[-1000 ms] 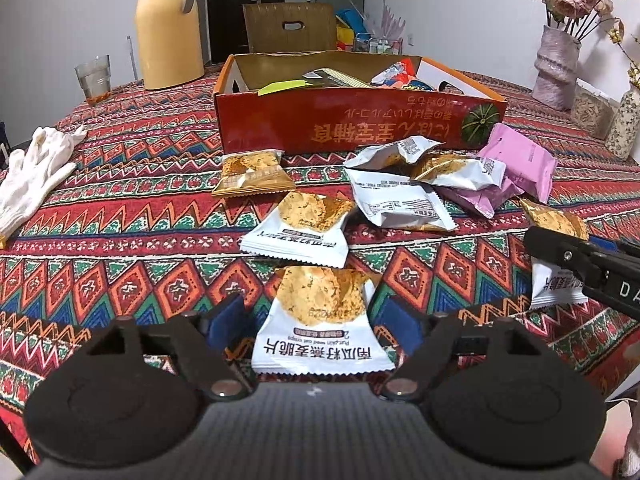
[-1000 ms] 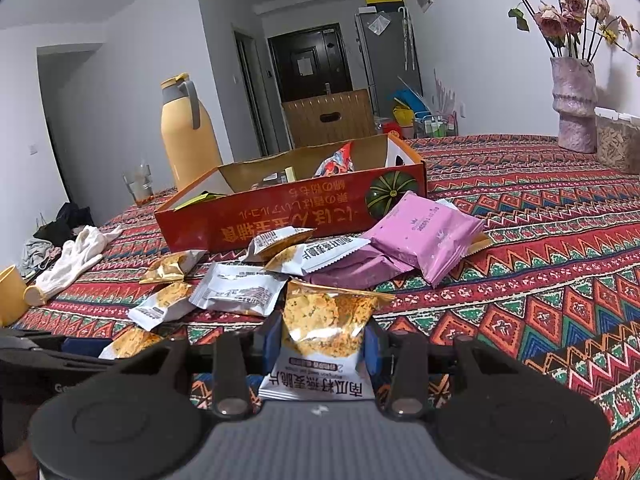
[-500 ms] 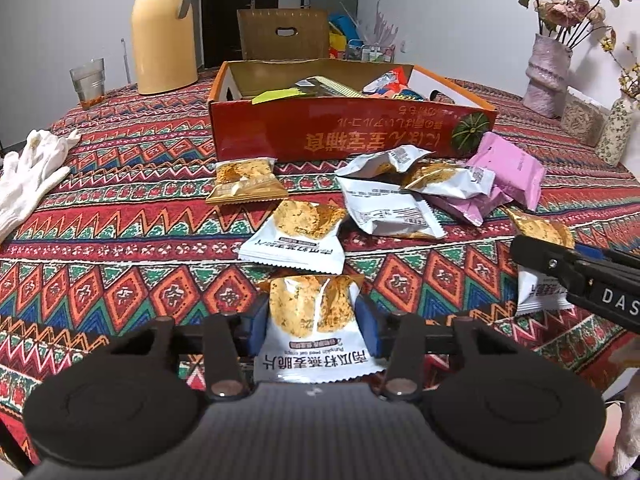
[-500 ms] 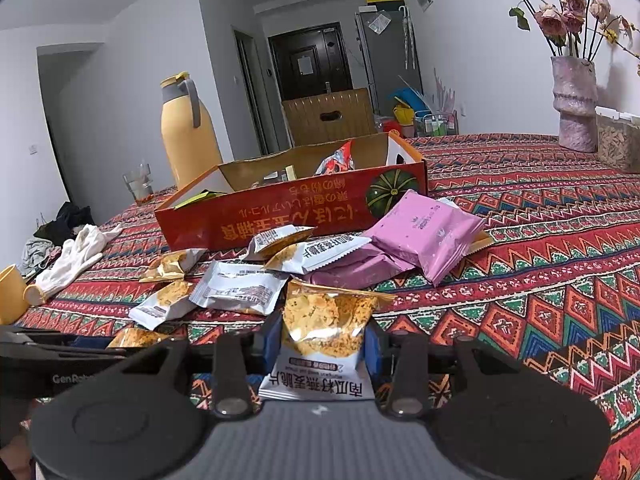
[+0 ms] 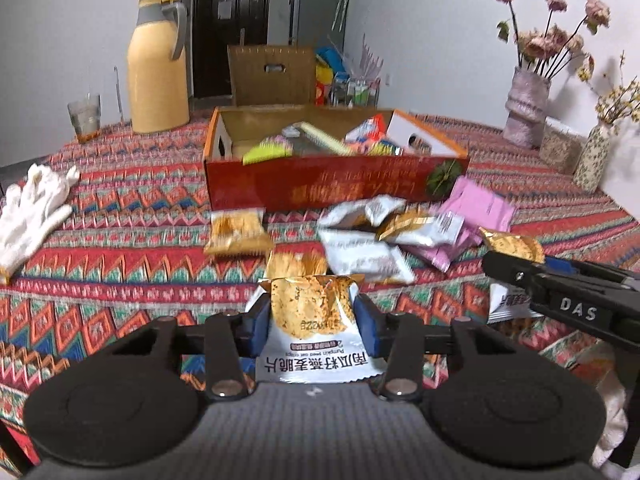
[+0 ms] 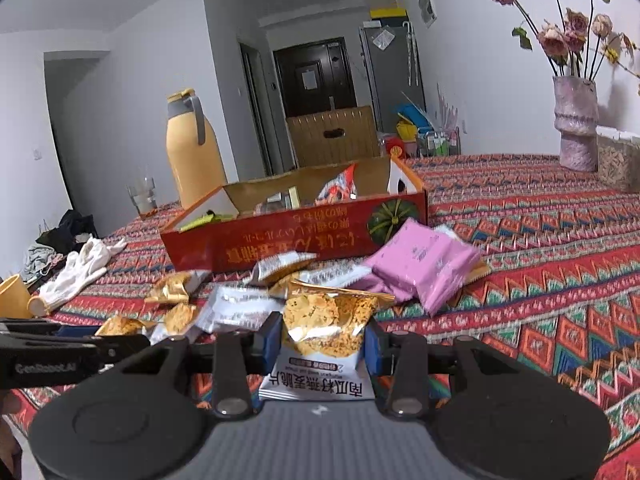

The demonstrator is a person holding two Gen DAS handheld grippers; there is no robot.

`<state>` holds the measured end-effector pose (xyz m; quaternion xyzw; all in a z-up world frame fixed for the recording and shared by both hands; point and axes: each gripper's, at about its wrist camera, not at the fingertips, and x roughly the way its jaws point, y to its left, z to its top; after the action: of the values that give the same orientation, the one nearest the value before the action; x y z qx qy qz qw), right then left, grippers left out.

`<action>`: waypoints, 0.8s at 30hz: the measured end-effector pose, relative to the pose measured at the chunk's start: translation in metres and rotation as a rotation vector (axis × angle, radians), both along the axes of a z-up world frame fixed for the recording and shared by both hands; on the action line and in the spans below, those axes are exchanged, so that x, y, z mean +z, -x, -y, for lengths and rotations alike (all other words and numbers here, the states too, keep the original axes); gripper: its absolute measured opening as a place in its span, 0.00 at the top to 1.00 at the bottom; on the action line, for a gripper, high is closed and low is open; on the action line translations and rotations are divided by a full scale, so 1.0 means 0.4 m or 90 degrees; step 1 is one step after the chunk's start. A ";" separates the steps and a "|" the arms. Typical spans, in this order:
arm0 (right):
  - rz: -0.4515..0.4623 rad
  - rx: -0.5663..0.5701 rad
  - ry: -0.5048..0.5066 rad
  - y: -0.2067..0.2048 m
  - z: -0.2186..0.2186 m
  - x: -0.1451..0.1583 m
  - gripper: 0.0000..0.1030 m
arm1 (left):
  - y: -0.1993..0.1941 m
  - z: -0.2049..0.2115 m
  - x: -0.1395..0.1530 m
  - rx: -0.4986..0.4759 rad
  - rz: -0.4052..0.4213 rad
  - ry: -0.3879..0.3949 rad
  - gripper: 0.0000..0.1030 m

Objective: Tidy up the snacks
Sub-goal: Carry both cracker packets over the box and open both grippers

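My left gripper point(image 5: 312, 320) is shut on a white-and-gold oat crisp packet point(image 5: 310, 316) and holds it lifted above the patterned tablecloth. My right gripper point(image 6: 320, 338) is shut on a second oat crisp packet point(image 6: 326, 326), also raised off the table. The open red snack box point(image 5: 332, 186) stands ahead with several snacks inside; it also shows in the right wrist view point(image 6: 296, 236). Loose white, gold and pink packets point(image 5: 476, 208) lie in front of the box. The right gripper's arm point(image 5: 568, 300) shows at the right of the left wrist view.
A yellow thermos jug point(image 5: 158, 68) and a glass point(image 5: 85, 116) stand at the back left. White gloves point(image 5: 34, 212) lie at the left edge. Vases with dried flowers point(image 5: 524, 110) stand at the back right. A yellow cup point(image 6: 14, 296) sits at the far left.
My left gripper closed on the oat crisp packet and lifted it off the table, tilting up toward the box. My right gripper kept its packet and rose slightly.
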<state>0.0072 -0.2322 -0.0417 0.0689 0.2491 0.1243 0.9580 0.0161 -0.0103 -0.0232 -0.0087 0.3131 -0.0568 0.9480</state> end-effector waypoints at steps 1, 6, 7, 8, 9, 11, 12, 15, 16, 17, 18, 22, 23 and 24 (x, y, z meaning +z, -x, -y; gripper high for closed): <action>0.005 0.000 0.001 -0.004 0.002 0.006 0.61 | -0.002 0.003 0.010 -0.002 0.006 0.000 0.57; 0.033 -0.002 0.002 -0.034 0.008 0.044 0.61 | -0.038 0.013 0.058 0.004 0.035 0.003 0.57; 0.039 -0.002 0.003 -0.043 0.008 0.051 0.61 | -0.048 0.016 0.066 0.005 0.039 0.004 0.57; 0.045 -0.003 0.004 -0.053 0.008 0.060 0.61 | -0.060 0.020 0.077 0.007 0.045 0.005 0.57; 0.049 -0.003 0.004 -0.065 0.010 0.067 0.61 | -0.072 0.024 0.086 0.008 0.051 0.005 0.57; 0.059 -0.003 0.003 -0.092 0.011 0.083 0.61 | -0.103 0.029 0.107 0.014 0.063 0.009 0.57; 0.065 -0.004 0.004 -0.106 0.011 0.091 0.61 | -0.118 0.029 0.116 0.015 0.067 0.012 0.57; 0.078 -0.005 0.005 -0.154 0.011 0.114 0.61 | -0.169 0.032 0.143 0.022 0.080 0.017 0.57; 0.082 -0.004 0.005 -0.173 0.011 0.121 0.61 | -0.187 0.032 0.150 0.024 0.083 0.019 0.57; 0.085 -0.004 0.005 -0.190 0.011 0.127 0.61 | -0.205 0.033 0.158 0.027 0.086 0.021 0.57; 0.087 -0.005 0.006 -0.208 0.009 0.133 0.61 | -0.222 0.032 0.165 0.029 0.089 0.023 0.57; 0.091 -0.002 0.009 -0.288 0.002 0.150 0.61 | -0.290 0.033 0.184 0.037 0.100 0.030 0.57; 0.091 -0.001 0.010 -0.307 -0.001 0.152 0.61 | -0.307 0.032 0.186 0.039 0.100 0.032 0.57; 0.090 -0.001 0.010 -0.330 -0.002 0.154 0.61 | -0.325 0.032 0.188 0.041 0.099 0.035 0.57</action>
<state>0.1392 -0.2315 0.0198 0.0524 0.1819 0.1259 0.9738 0.1462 -0.0230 0.0518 -0.0402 0.2363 -0.0354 0.9702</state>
